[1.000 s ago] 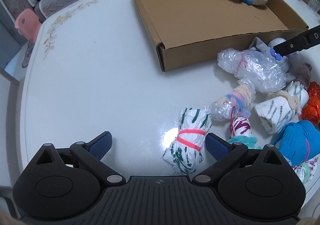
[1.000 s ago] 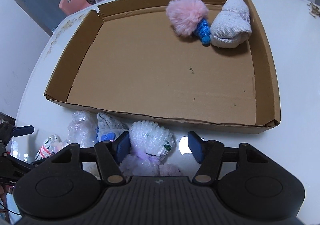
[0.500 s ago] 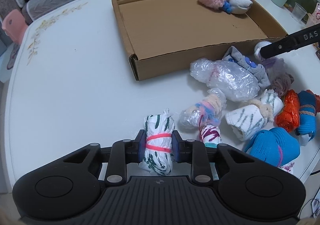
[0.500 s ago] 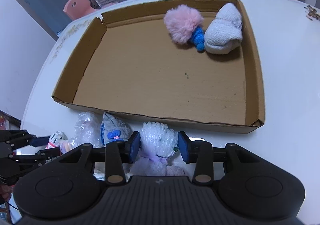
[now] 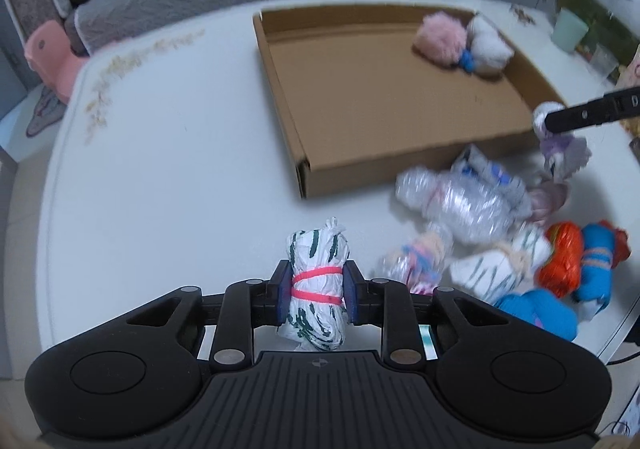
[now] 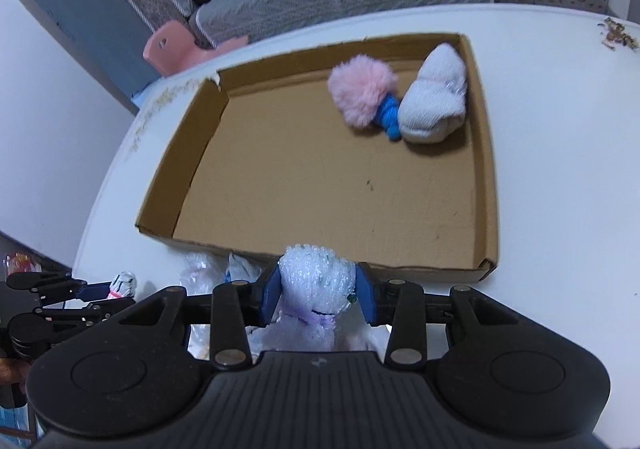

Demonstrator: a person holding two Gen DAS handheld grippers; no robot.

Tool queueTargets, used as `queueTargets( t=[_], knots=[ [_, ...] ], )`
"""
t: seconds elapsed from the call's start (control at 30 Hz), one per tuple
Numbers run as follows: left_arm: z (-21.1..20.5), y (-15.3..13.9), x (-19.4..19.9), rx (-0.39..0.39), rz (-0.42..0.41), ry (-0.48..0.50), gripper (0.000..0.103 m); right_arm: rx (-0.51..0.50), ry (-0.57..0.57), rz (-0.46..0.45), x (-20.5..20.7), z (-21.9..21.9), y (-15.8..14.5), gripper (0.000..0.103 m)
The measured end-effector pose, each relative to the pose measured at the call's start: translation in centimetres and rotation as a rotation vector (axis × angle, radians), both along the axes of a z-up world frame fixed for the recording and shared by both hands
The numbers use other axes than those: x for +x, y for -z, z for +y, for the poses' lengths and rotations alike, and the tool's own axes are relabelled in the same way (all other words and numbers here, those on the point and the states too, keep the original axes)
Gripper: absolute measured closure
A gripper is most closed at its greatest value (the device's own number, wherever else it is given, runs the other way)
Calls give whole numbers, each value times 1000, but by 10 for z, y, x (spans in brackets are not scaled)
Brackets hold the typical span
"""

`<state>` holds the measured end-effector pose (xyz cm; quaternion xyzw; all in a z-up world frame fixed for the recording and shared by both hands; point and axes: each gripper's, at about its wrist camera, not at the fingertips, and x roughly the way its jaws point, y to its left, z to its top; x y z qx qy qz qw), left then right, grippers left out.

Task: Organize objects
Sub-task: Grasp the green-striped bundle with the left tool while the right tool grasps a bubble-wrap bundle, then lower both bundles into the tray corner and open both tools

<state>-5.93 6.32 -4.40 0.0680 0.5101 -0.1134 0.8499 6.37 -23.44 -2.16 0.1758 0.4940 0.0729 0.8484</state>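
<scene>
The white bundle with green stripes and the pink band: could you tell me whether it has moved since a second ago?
Yes. The striped bundle lay on the table; now the left gripper clamps it.

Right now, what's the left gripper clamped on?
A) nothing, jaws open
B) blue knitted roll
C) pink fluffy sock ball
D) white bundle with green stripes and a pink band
D: in the left wrist view the left gripper has both blue pads pressed against the white bundle with green stripes, right at its pink elastic band; the pink fluffy ball sits in the cardboard box.
</scene>
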Motion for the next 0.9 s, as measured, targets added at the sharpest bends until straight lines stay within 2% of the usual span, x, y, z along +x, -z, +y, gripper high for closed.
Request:
queueTargets(
  t=[0.17,0.33,0.43,0.53,0.63,0.73,0.9],
  knots=[
    [-7,-28,10,-42,-55,-20,71,15,6,-40,-3,-7,-13,66],
    [-32,-64,41,-70,-144,1,71,-15,-36,-150,11,0,-44,66],
    [-54,-73,71,-42,-184,27,71,-43,-63,-207,30,5,-60,66],
    [-68,-70,106,-25,-196,28,71,-53,-86,-247,59,11,-68,66],
    [-76,-56,135,-11,-193,21,71,-45,-104,-252,91,16,-62,66],
    [-82,-35,158,40,-199,24,71,-52,-124,-241,125,24,-48,66],
    [-75,-2,186,24,-184,-40,71,-72,-155,-180,168,33,-15,66]
  ],
)
